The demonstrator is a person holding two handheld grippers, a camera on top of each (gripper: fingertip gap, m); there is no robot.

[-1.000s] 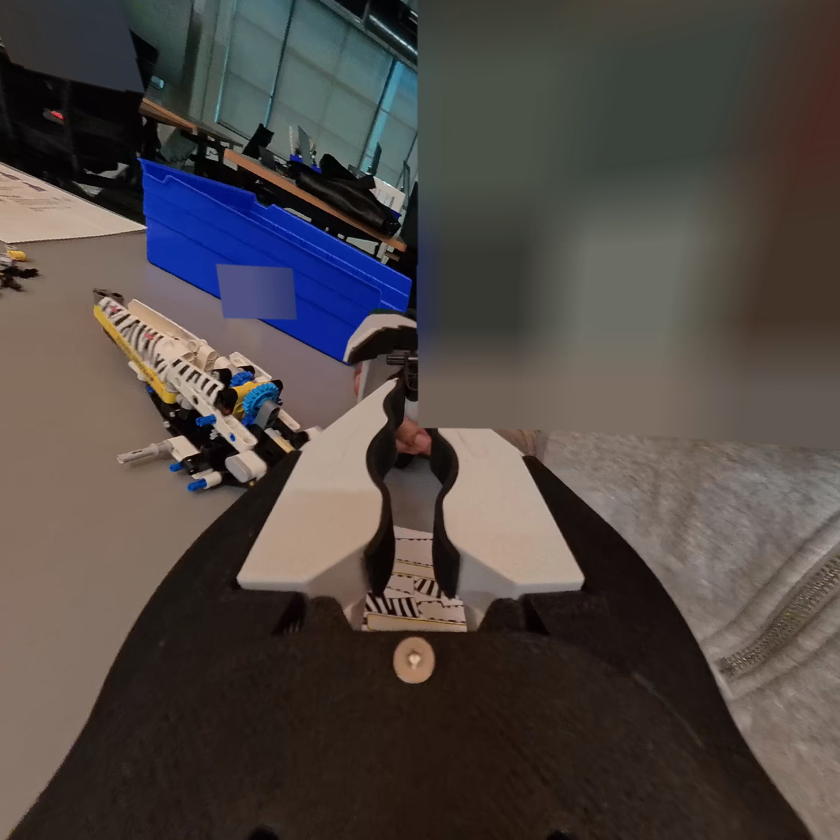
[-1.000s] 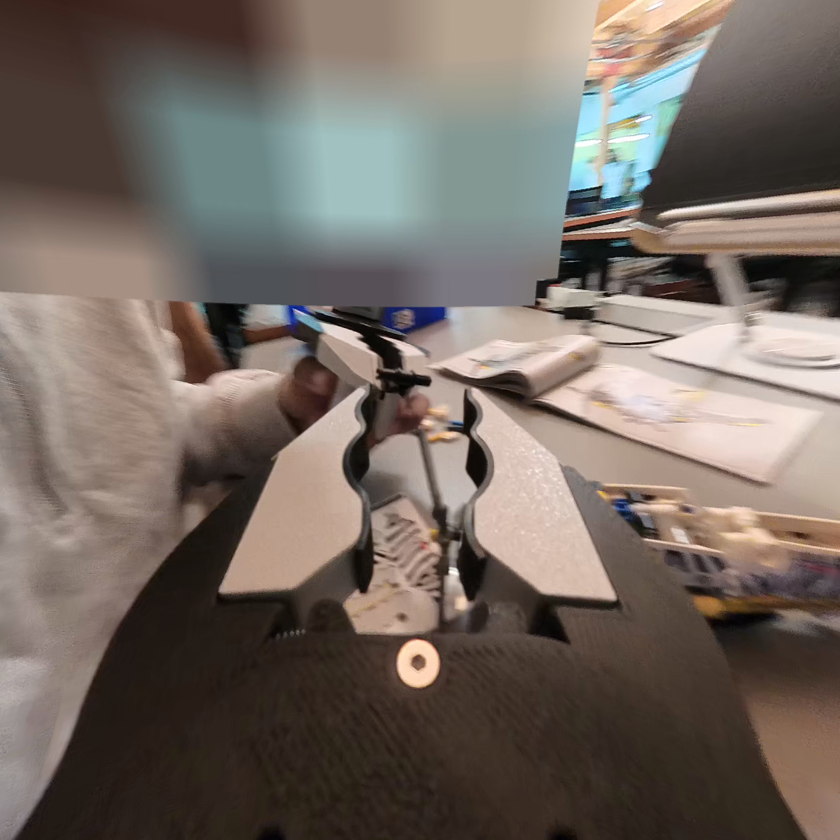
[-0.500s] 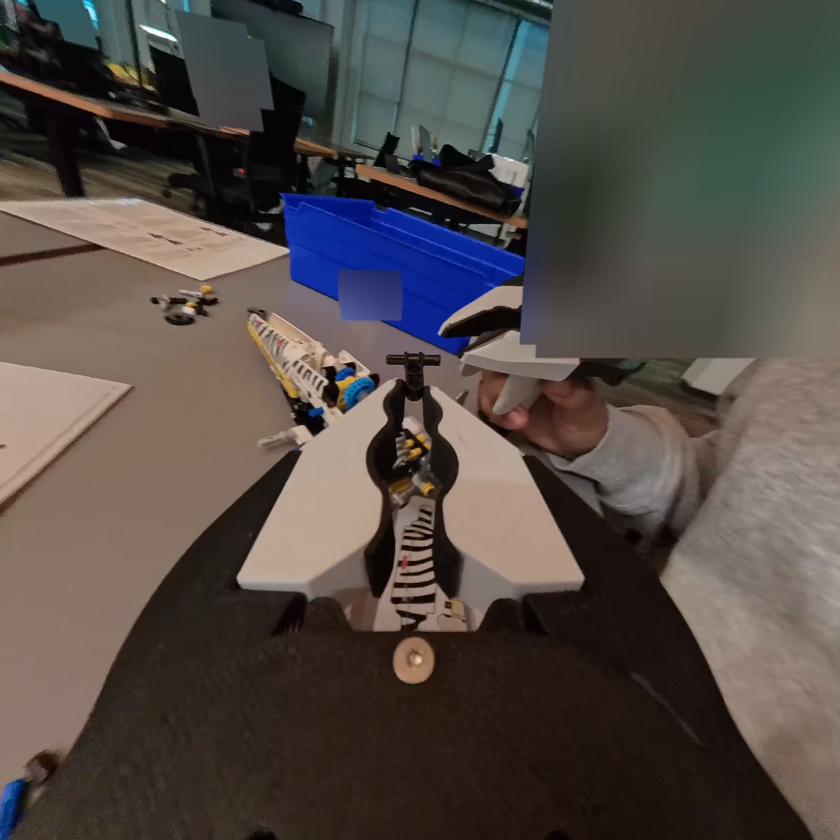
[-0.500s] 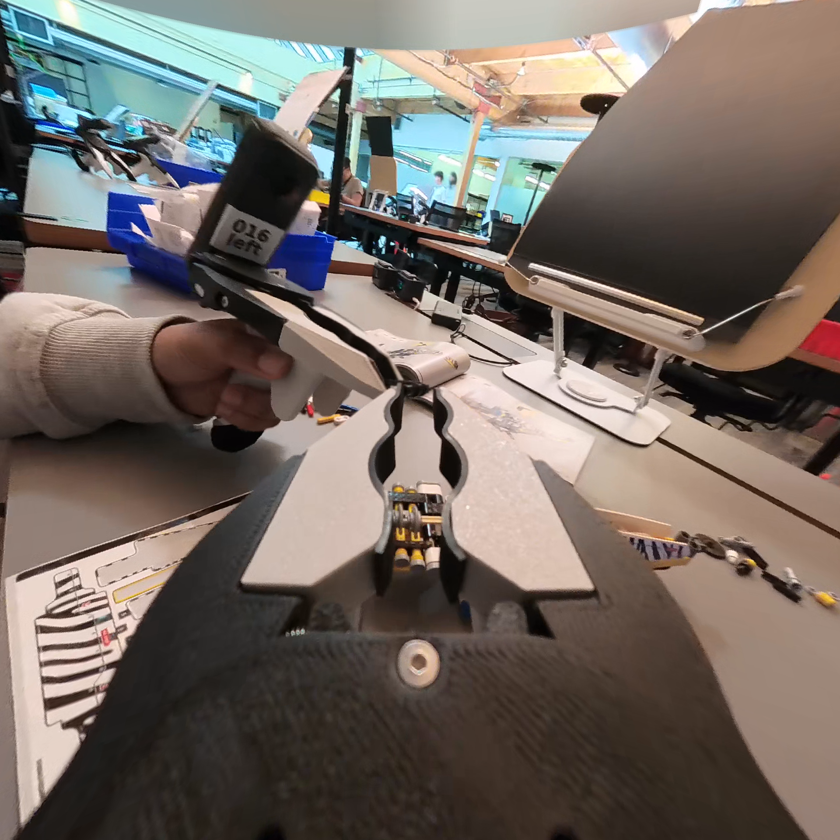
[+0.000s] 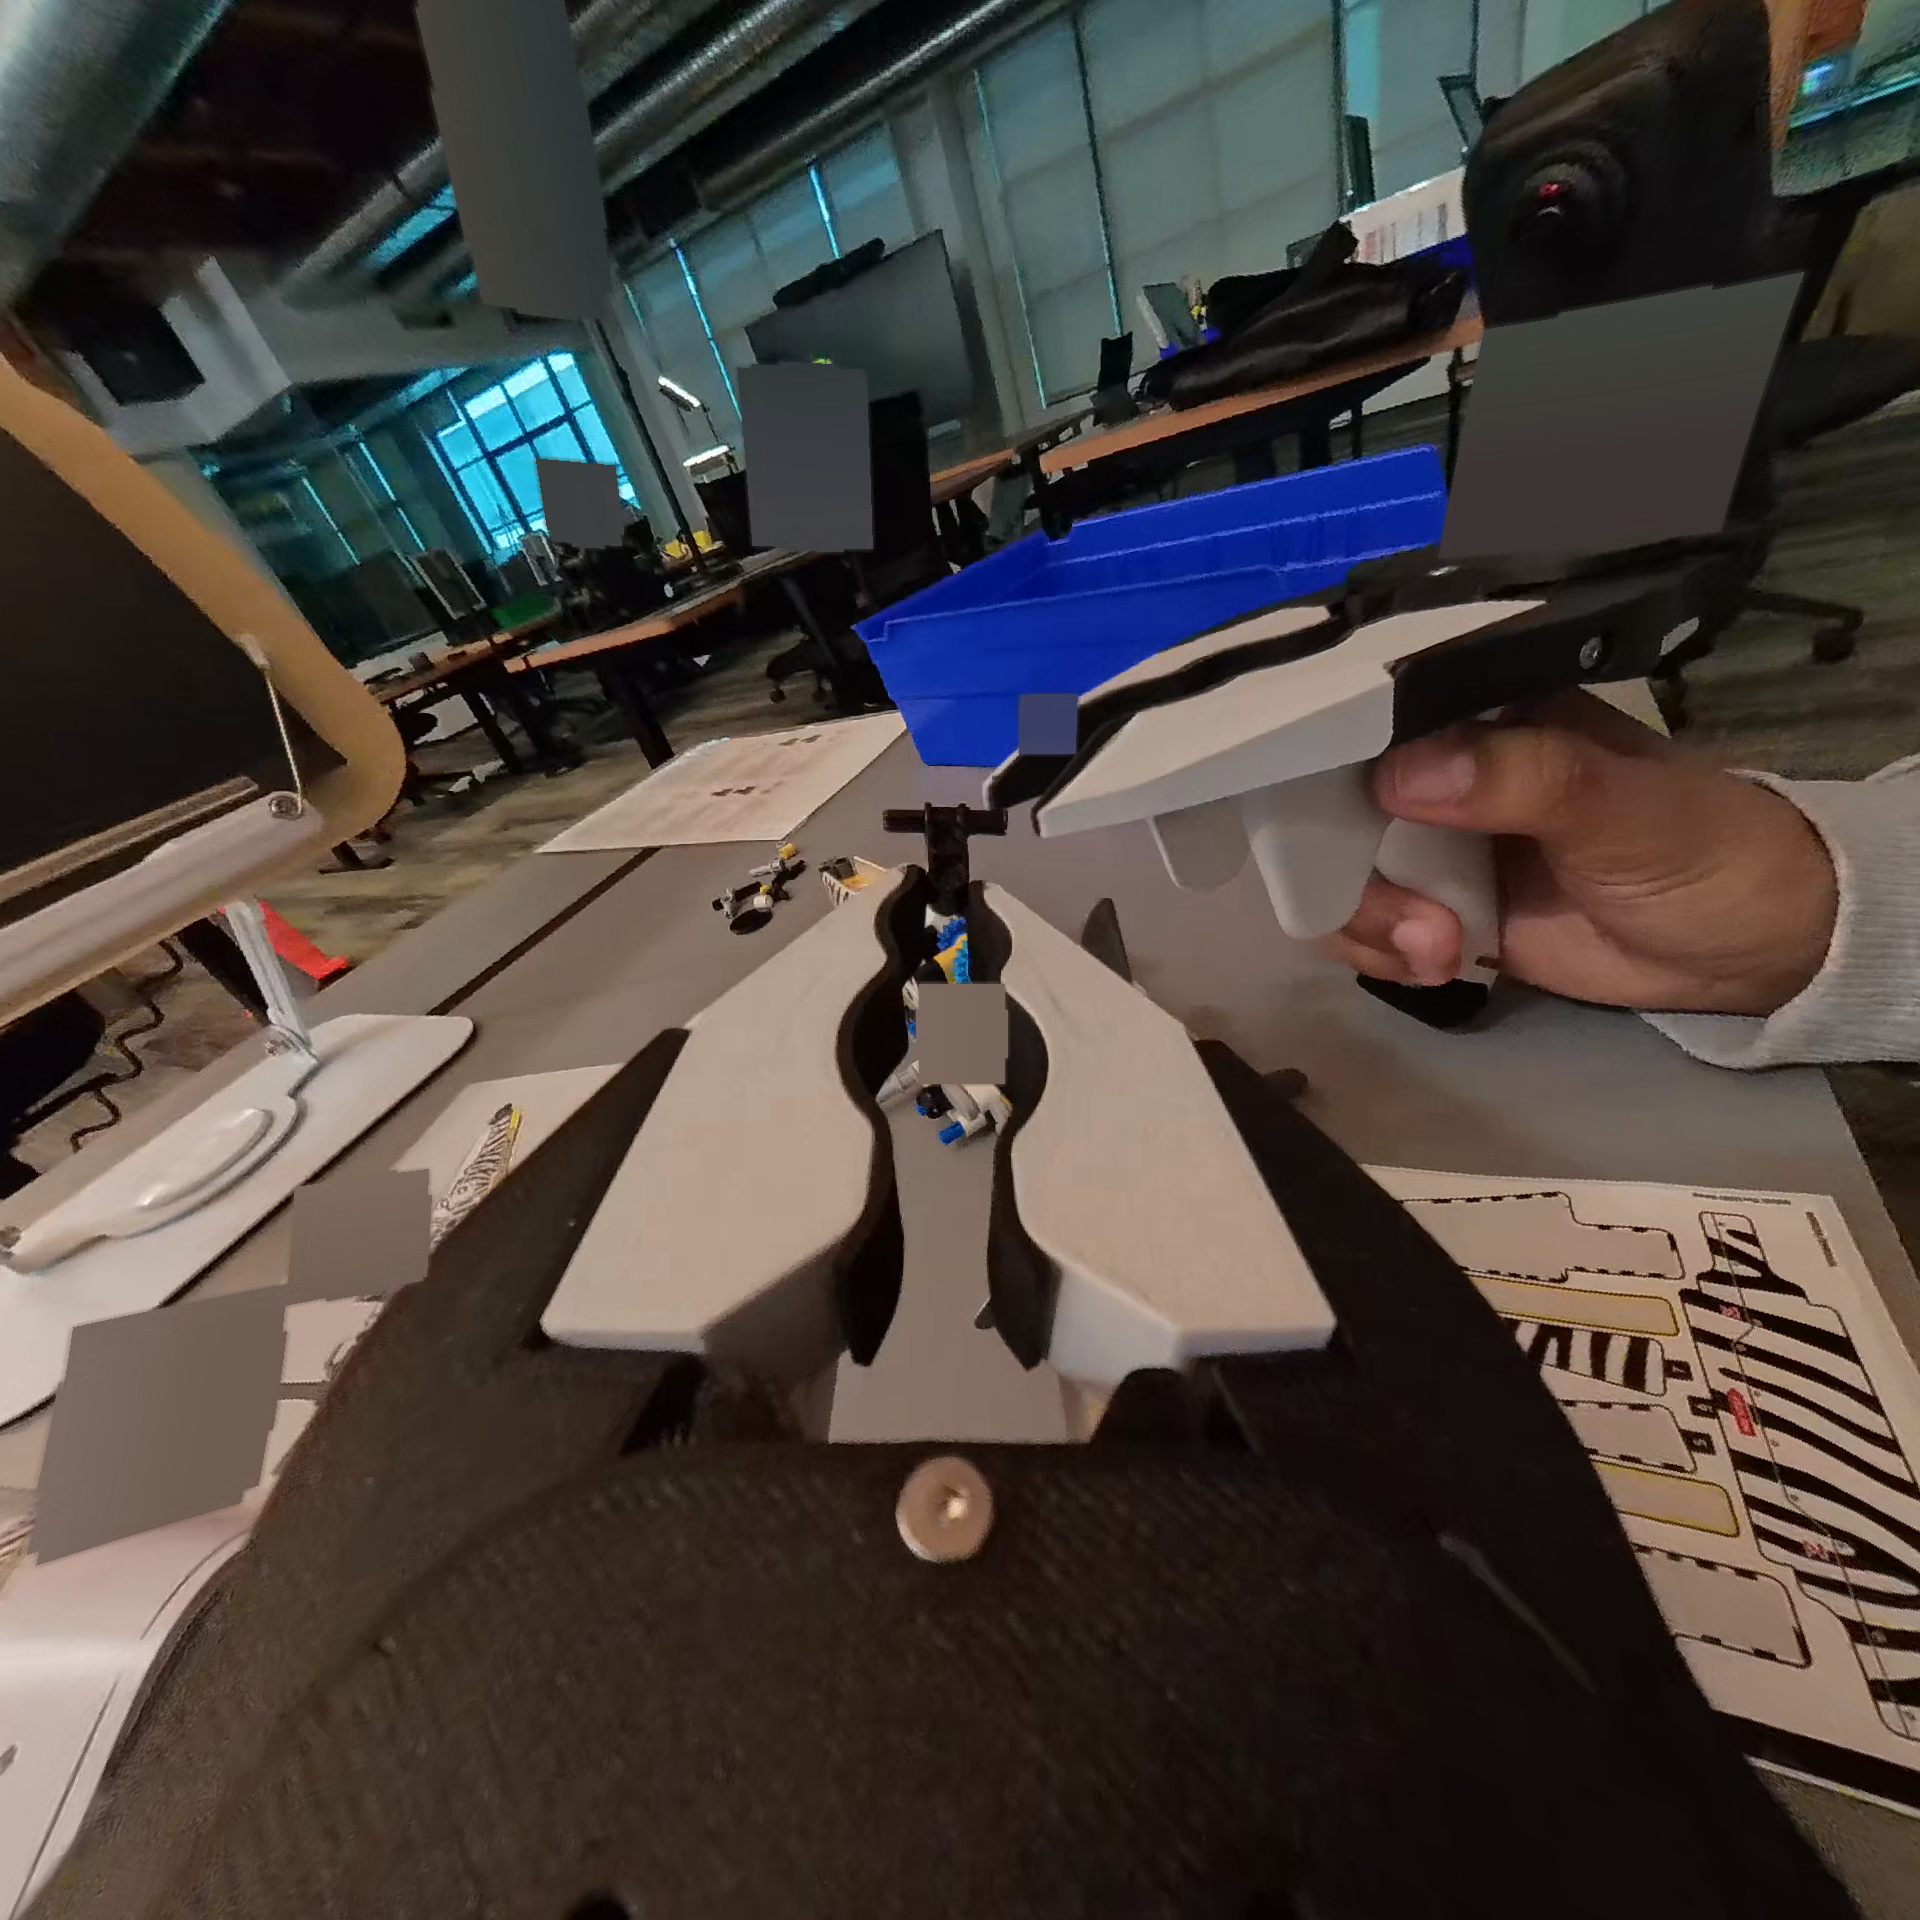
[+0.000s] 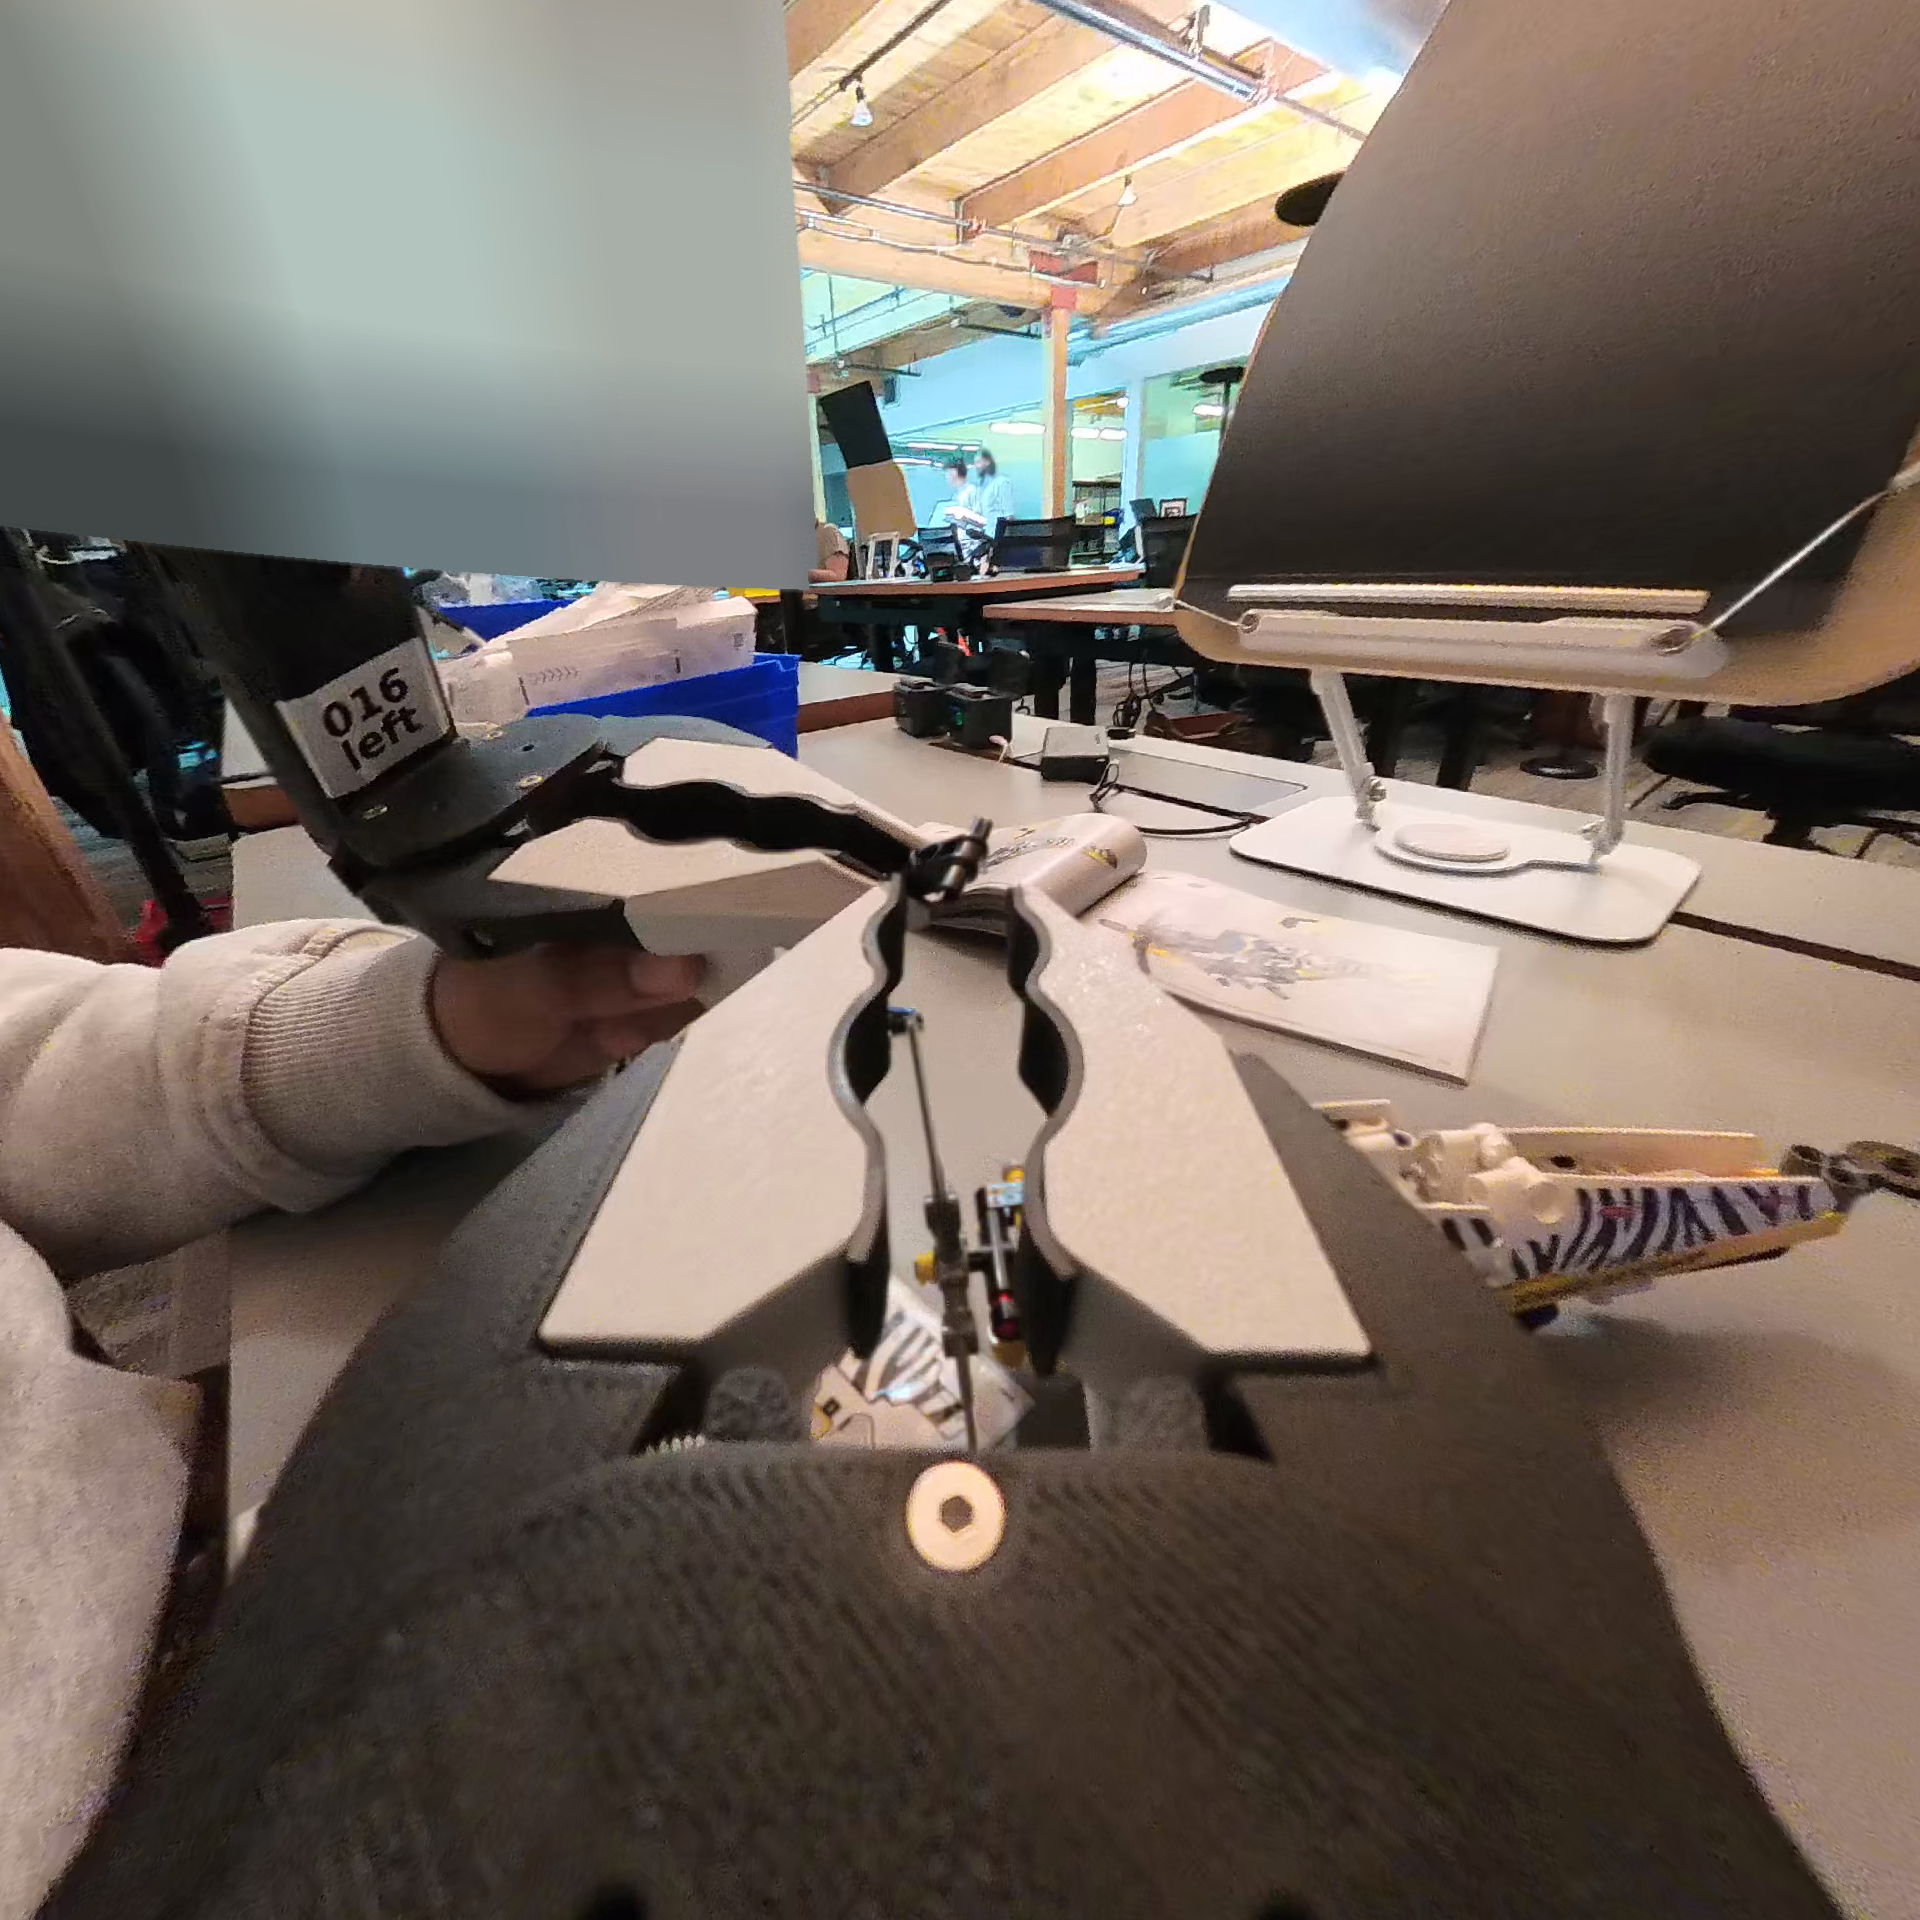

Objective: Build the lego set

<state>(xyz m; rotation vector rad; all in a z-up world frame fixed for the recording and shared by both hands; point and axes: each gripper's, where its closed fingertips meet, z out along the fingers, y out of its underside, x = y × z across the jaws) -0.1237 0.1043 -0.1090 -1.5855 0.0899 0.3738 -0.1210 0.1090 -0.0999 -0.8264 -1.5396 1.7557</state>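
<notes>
My left gripper [image 5: 951,894] is shut on a black T-shaped lego piece [image 5: 943,823] at its fingertips. In the right wrist view this piece [image 6: 948,854] sits at the left gripper's tips [image 6: 904,847], and a thin grey axle [image 6: 930,1132] with a small yellow-and-black assembly [image 6: 992,1247] hangs below it. My right gripper [image 6: 958,899] has its fingers a little apart with nothing pressed between the pads, and its tips are right beside the T piece. It shows from the side in the left wrist view [image 5: 1013,795]. The zebra-striped lego model [image 6: 1579,1216] lies on the table.
A zebra sticker sheet [image 5: 1714,1403] lies at the near right. A blue bin [image 5: 1143,613] stands at the back. An open instruction booklet [image 6: 1299,977] and a white tablet stand [image 6: 1455,862] are on the grey table [image 6: 1662,1558]. Loose small pieces [image 5: 758,894] lie farther off. My two grippers' fingertips are within a few centimetres of each other.
Both views have swung away from the person toward the table. The right gripper's fingers are closer together than a second ago. The T piece stays in the left gripper, near the right gripper's tips.
</notes>
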